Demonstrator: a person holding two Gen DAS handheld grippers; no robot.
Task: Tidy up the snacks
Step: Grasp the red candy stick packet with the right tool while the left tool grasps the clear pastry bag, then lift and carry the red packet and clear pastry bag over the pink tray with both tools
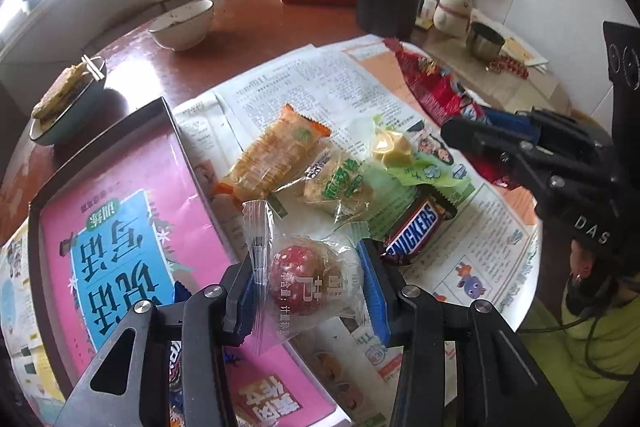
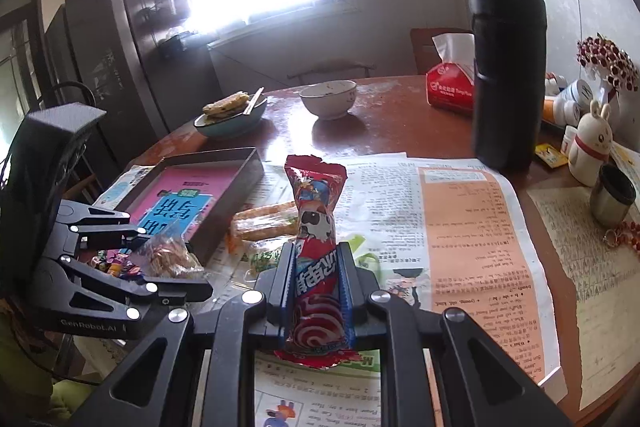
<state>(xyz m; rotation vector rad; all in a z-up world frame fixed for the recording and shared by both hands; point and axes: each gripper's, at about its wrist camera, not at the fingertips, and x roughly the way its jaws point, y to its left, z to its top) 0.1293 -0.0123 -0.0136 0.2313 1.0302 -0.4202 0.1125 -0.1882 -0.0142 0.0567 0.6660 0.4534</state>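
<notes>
we hold a round red snack in clear wrap [image 1: 308, 279] in the left gripper [image 1: 310, 291], with the tray [image 1: 100, 163] just to its left — the nearer arm for it. the right gripper [image 2: 316, 291] clamps a long red packet [image 2: 316, 227] upright, above the newspaper on the bench [image 2: 400, 111]; the tray floor lies open.

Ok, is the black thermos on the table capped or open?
Open, it seems. In the right wrist view the black thermos stands upright on the table, its bare metal threaded neck showing with no cap on it.
</notes>
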